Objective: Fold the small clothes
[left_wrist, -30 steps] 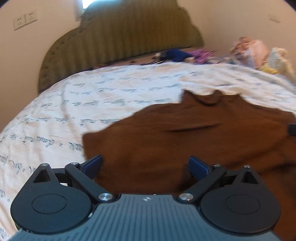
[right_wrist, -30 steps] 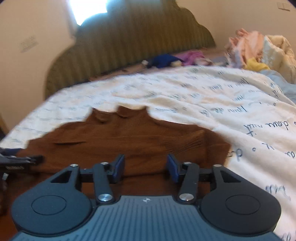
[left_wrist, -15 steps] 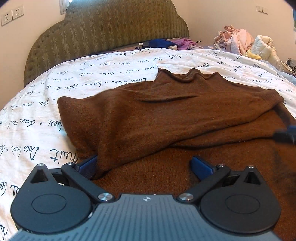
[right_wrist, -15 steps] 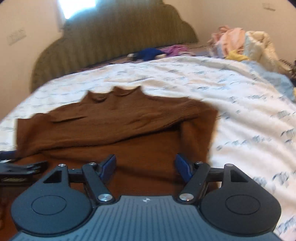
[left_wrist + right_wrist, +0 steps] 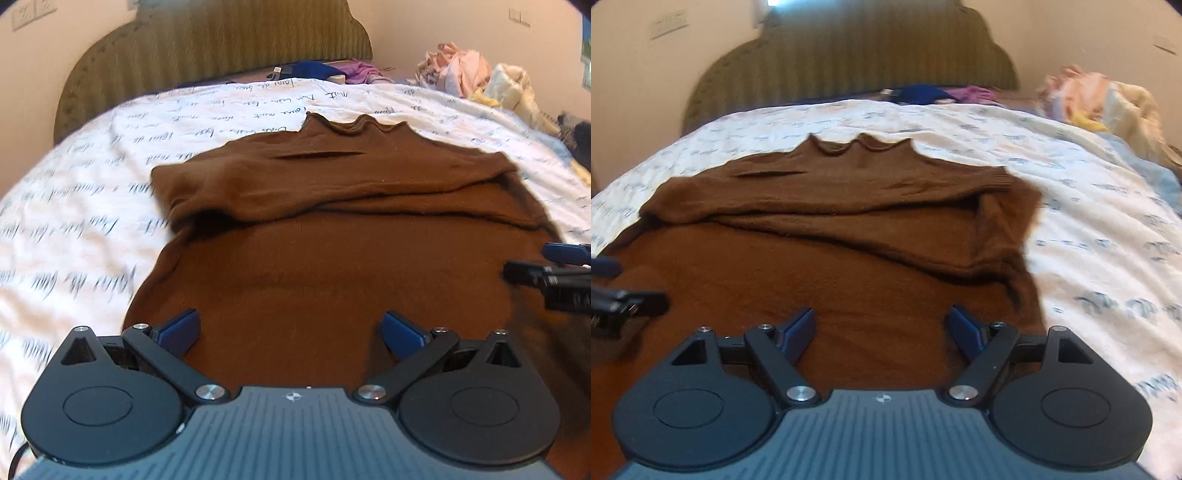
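Brown sweater (image 5: 332, 266) flat on bed (image 5: 92, 206), sleeves seemingly folded across.

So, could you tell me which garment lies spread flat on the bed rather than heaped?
The brown sweater, spread flat; the pink clothes are heaped.

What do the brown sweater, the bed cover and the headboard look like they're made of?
Brown sweater: probably a soft wool-like knit, matte and slightly fuzzy, with a ribbed cuff. Bed cover: likely thin woven cotton, matte white, printed with dark script and lightly wrinkled. Headboard: seemingly padded and upholstered in olive fabric with a zigzag weave; the exact fibre can't be told.
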Motion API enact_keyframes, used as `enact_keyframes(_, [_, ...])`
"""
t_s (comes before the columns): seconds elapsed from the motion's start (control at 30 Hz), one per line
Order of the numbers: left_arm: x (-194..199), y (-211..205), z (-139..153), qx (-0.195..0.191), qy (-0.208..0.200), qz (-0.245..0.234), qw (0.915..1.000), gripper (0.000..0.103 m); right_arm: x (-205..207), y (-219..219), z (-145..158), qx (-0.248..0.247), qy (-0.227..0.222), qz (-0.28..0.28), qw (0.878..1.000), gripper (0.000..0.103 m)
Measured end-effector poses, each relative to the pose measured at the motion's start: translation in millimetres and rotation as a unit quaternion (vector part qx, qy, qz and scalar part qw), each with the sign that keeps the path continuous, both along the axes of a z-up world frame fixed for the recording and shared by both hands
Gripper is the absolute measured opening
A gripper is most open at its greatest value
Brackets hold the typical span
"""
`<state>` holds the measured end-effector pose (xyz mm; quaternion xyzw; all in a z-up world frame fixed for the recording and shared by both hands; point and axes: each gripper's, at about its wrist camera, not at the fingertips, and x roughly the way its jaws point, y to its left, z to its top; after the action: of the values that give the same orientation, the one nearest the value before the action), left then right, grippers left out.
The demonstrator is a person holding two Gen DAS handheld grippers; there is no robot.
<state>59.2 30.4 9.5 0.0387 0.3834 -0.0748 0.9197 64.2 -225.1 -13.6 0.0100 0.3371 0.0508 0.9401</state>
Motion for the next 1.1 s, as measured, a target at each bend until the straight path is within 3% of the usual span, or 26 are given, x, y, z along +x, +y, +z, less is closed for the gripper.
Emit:
enact_keyframes(0.07, [-13.5, 9.4, -4.8, -0.039, 0.013, -0.013, 0.9991, 0.103, -19.5, 2.5, 9.0, 0.033, -0.012, 0.022, 0.999, 0.081])
enact_keyframes(0.13, [-24.2, 5.3, -13.7, 0.004, -0.003, -0.033, 0.9995, 0.103, -28.4, 11.2, -5.3, 0.036, 0.016, 0.072, 0.997, 0.081])
enact_keyframes(0.2, [-30.0, 6.8, -6.0, -0.001, -0.009, -0.034, 0.9994, 0.102, -36.5, 12.3, -13.7, 0.002, -0.011, 0.086, 0.996, 0.082])
enact_keyframes(0.27, [-32.4, 18.6, 5.6, -0.037, -0.017, -0.034, 0.9986, 0.103, -39.3, -5.1, 2.1, 0.053, -0.010, 0.070, 0.996, 0.082])
enact_keyframes(0.33, [-28.8, 33.9, 14.5, -0.056, -0.030, -0.013, 0.9979, 0.103, -46.6, -31.7, 17.0, 0.104, -0.042, 0.070, 0.991, 0.082])
enact_keyframes(0.43, [-6.8, 61.8, 14.8, -0.071, -0.022, 0.044, 0.9963, 0.102, -35.1, -71.5, 19.0, 0.104, -0.036, 0.009, 0.994, 0.082])
enact_keyframes(0.53, [19.5, 83.0, 0.7, -0.090, 0.010, 0.105, 0.9904, 0.099, -14.5, -94.9, 2.9, 0.085, 0.010, -0.037, 0.996, 0.062])
enact_keyframes(0.57, [23.8, 84.3, -4.0, -0.094, 0.016, 0.108, 0.9896, 0.100, -10.8, -100.4, -3.3, 0.092, 0.029, -0.038, 0.995, 0.051])
enact_keyframes(0.6, [22.4, 81.0, -4.8, -0.085, 0.000, 0.101, 0.9913, 0.099, -13.6, -101.4, -6.8, 0.101, 0.023, -0.031, 0.994, 0.050])
enact_keyframes(0.63, [22.8, 76.2, -5.0, -0.076, -0.001, 0.094, 0.9927, 0.088, -14.8, -100.2, -7.6, 0.104, 0.019, -0.019, 0.994, 0.046])
enact_keyframes(0.67, [21.4, 71.3, -3.1, -0.067, -0.006, 0.087, 0.9940, 0.055, -14.9, -99.3, -8.0, 0.106, 0.019, -0.012, 0.994, 0.021])
enact_keyframes(0.7, [20.0, 67.7, 0.8, -0.070, -0.012, 0.076, 0.9946, 0.023, -14.3, -100.4, -8.5, 0.116, 0.023, -0.005, 0.993, 0.006])
enact_keyframes(0.73, [19.2, 69.5, 4.1, -0.084, -0.009, 0.078, 0.9934, 0.009, -14.9, -100.2, -6.8, 0.121, 0.021, -0.002, 0.992, 0.006])
enact_keyframes(0.77, [18.0, 73.6, 8.0, -0.100, -0.007, 0.089, 0.9909, 0.007, -16.5, -100.1, -3.0, 0.115, 0.015, 0.002, 0.993, 0.005])
enact_keyframes(0.87, [17.6, 79.5, -1.6, -0.079, -0.001, 0.103, 0.9915, 0.011, -26.4, -114.1, -4.5, 0.121, 0.014, -0.013, 0.992, 0.004])
enact_keyframes(0.93, [11.4, 79.7, -7.2, -0.070, -0.022, 0.093, 0.9929, 0.011, -16.3, -126.5, -16.0, 0.144, 0.023, -0.022, 0.989, 0.003])
enact_keyframes(1.0, [7.7, 78.9, -5.2, -0.078, -0.025, 0.087, 0.9928, 0.011, -16.8, -125.0, -13.6, 0.155, 0.016, -0.021, 0.988, 0.004])
enact_keyframes(1.03, [5.8, 79.4, -4.0, -0.088, -0.022, 0.082, 0.9925, 0.017, -18.5, -125.6, -12.3, 0.169, 0.015, -0.024, 0.985, 0.005])
enact_keyframes(1.07, [1.2, 82.1, -2.2, -0.099, -0.016, 0.080, 0.9917, 0.038, -20.0, -129.3, -11.9, 0.197, 0.022, -0.027, 0.980, 0.011])
enact_keyframes(1.1, [-5.0, 84.8, 0.1, -0.117, -0.009, 0.076, 0.9902, 0.052, -22.8, -133.2, -10.6, 0.220, 0.037, -0.033, 0.974, 0.021])
